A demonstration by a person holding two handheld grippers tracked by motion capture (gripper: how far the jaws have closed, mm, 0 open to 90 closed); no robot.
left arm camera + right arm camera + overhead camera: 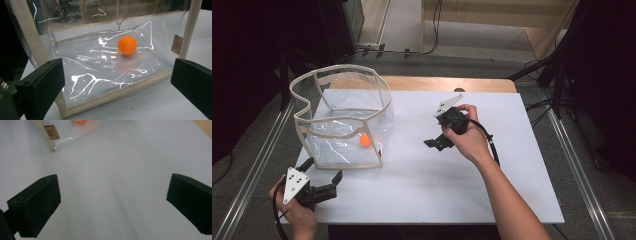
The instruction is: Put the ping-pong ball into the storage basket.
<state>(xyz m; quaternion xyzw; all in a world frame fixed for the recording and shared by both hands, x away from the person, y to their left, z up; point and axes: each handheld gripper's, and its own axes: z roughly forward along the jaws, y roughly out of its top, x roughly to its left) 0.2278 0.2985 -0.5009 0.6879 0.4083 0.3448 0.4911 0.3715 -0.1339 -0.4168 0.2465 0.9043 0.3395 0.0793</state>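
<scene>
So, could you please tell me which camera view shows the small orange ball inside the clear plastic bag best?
The left gripper view: the small orange ball appears large and whole through the clear plastic bag. The high view shows it as a small dot; the right gripper view catches its lower edge.

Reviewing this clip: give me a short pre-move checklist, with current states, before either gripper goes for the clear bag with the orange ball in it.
1. Left gripper open: ok, jaws spread wide and empty.
2. Right gripper open: ok, jaws apart, nothing between them.
3. Orange ball inside the clear bag: ok, it rests on the bag's floor.
4. Bag mouth open and upright: ok, the beige rim stands open in the high view.
5. Left gripper lined up with the bag: ok, its near bottom edge lies between the jaws, not yet touched.
6. Bag will stay put if gripped: cannot tell.
</scene>
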